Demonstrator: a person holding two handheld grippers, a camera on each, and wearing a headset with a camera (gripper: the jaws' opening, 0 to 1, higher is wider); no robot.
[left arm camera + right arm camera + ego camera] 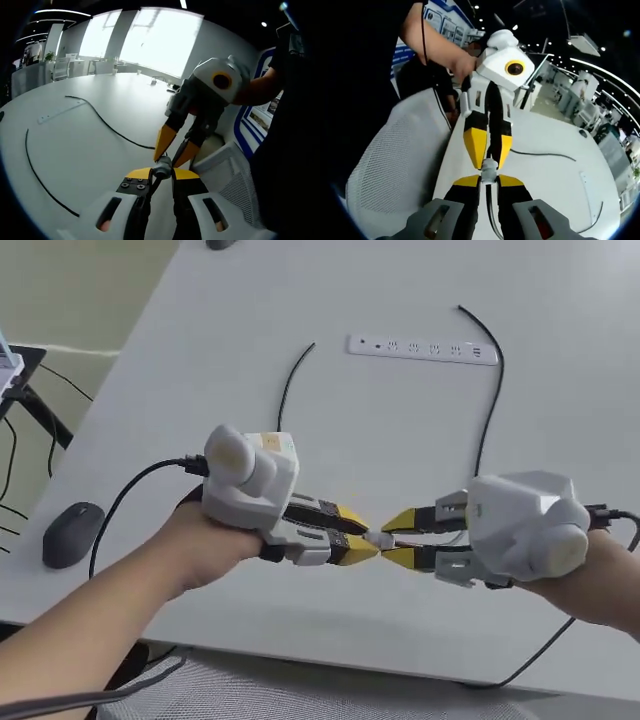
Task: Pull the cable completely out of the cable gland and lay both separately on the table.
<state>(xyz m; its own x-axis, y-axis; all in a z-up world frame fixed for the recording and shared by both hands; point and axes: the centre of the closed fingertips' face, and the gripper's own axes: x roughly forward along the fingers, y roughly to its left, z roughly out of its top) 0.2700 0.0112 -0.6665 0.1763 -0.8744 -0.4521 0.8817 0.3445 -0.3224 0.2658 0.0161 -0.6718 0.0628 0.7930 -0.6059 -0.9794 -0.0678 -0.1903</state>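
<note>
The left gripper (362, 543) and right gripper (395, 537) are meeting tip to tip above the bench (400, 420), the left jaws pinching narrow on the cable gland (378, 538) directly ahead. The right jaws seem to be nipping the cable (489, 202) at the gland's far end, along the shared axis.

a broad white table (390, 430) spreads across the head view, with pale greenish floor (70, 300) past its left edge and a grey mesh chair back (300, 690) at its near edge. in the left gripper view tall bright windows (155, 42) line the far wall, white chairs (62, 67) stand before them, and a light strip (55, 11) curves across the dark ceiling. a blue-and-white wall panel (257, 120) stands at the right. the right gripper view shows small ceiling spotlights (515, 27).
</note>
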